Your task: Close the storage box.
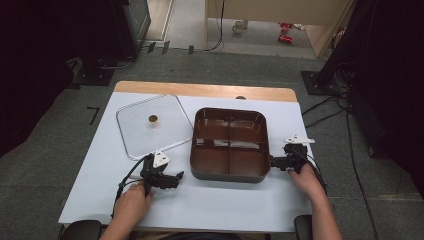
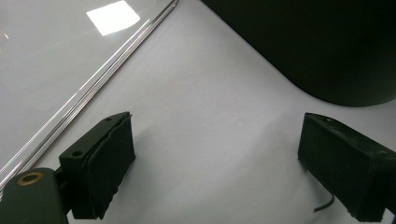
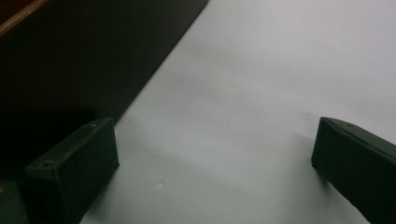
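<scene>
Left hand (image 1: 131, 200) low on table, left gripper (image 1: 172, 179) pointing toward tray, jaws wide, nothing between. Clear square lid (image 1: 150, 131) — flat, shiny rim — just beyond. Brown four-part tray (image 1: 230, 145) mid-table, rounded corners. Right gripper (image 1: 274, 162) at tray's right edge — jaws wide, empty; bare white table (image 1: 215, 205) in front.
</scene>
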Tool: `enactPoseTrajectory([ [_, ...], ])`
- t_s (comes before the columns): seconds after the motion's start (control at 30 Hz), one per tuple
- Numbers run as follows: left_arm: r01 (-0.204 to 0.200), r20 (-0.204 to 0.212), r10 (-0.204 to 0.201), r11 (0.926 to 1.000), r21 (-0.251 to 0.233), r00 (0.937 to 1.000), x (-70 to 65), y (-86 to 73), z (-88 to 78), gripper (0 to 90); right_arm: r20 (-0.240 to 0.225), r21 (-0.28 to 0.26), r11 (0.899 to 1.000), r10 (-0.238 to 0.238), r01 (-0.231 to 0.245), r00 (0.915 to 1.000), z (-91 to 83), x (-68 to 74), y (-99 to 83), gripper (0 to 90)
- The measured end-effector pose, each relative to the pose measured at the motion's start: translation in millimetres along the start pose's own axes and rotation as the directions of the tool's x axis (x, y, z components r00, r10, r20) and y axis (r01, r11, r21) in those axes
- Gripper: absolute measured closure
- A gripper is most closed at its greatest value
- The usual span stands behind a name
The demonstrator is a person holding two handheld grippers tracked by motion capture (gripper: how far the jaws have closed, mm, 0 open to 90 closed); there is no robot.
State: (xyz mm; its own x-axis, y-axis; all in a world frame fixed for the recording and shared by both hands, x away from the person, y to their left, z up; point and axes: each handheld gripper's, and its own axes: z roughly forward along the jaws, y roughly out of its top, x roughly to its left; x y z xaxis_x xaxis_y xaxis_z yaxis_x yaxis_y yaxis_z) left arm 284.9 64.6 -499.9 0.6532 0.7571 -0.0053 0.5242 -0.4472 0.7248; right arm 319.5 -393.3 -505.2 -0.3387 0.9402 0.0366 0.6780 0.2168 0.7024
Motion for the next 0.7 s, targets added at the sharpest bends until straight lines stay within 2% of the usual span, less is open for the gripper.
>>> enactPoseTrajectory([
  [0.7,-0.002,-0.002,0.002,1.0000,0.003,1.0000,-0.2,0.4,0.2,10.6,0.000,0.000,1.000,0.000,0.000,1.0000,0.0,0.0,0.0,0.1],
])
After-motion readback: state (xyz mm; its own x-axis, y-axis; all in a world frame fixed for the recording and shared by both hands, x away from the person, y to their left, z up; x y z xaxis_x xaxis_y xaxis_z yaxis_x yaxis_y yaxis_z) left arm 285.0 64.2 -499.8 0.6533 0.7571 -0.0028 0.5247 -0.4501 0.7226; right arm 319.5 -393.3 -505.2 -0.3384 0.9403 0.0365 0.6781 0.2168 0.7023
